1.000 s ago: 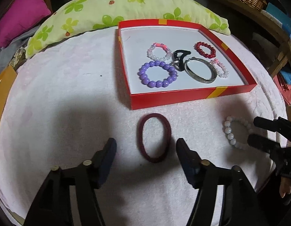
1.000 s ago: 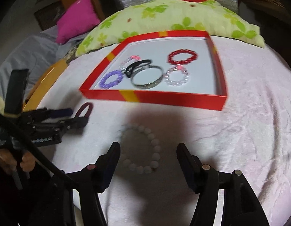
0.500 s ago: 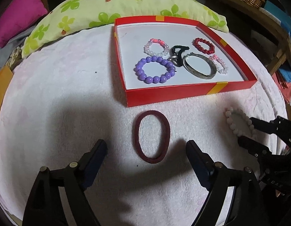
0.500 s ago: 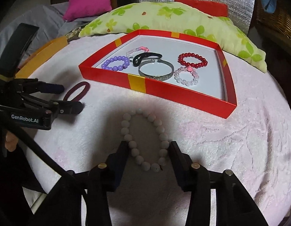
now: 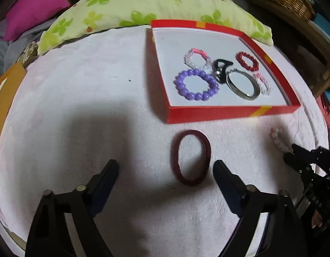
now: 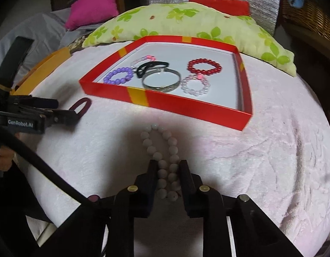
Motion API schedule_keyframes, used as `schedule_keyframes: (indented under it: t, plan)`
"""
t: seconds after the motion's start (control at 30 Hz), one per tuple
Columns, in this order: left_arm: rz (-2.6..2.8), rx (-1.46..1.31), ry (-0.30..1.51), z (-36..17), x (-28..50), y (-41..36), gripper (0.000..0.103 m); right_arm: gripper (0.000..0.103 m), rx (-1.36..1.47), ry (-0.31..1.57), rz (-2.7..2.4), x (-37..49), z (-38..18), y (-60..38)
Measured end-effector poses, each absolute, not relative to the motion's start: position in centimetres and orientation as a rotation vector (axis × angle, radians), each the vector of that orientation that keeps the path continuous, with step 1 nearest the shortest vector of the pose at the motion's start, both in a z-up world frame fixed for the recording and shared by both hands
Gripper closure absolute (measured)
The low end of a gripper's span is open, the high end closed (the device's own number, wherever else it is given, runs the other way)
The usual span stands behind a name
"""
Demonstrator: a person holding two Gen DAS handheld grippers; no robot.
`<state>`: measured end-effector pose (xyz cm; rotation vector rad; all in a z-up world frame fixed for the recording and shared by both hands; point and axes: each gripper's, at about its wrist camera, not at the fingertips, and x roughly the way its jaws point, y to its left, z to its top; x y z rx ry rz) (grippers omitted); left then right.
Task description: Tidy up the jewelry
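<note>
My right gripper (image 6: 167, 167) is closing on the white bead bracelet (image 6: 162, 156) at lower centre of the right wrist view, and the loop is already squeezed into a narrow oval, with both strands running between the pads and the beads touching them. I judge this as the pick, so I want the squeeze to finish on the beads themselves, not on the elastic between them, and I would lift only once the pads feel settled; round beads can roll out sideways if I pull up too early. The pink towel (image 6: 271, 160) under it is soft, so I keep the tips just off the pile to avoid snagging. The red tray (image 6: 186, 107) sits above the bracelet in that frame, holding the other bracelets, with free white floor at its right side where I would aim. My left gripper (image 5: 166, 172) stands spread wide in the lower half of the left wrist view, nothing held, with the maroon hair band (image 5: 191, 157) lying flat between its fingers but nearer the right one; I should centre it before closing.
</note>
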<state>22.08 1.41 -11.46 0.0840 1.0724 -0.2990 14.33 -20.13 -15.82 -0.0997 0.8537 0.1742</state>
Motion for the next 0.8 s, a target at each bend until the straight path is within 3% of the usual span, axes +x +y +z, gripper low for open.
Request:
schedule_keyframes:
  t: [0.2, 0.4, 0.8]
  plan:
    - [-0.312, 0.125, 1.067, -11.9, 22.0, 0.3, 0.017, 0.078, -0.068, 0.863, 0.176, 14.6, -15.8, -20.4]
    - [-0.290, 0.092, 1.051, -11.9, 22.3, 0.9, 0.033, 0.077, -0.055, 0.863, 0.179, 14.6, -15.9, -20.5]
    - [-0.276, 0.121, 1.037, -12.2, 22.4, 0.2, 0.033, 0.077, -0.041, 0.859, 0.181, 14.6, -16.0, -20.6]
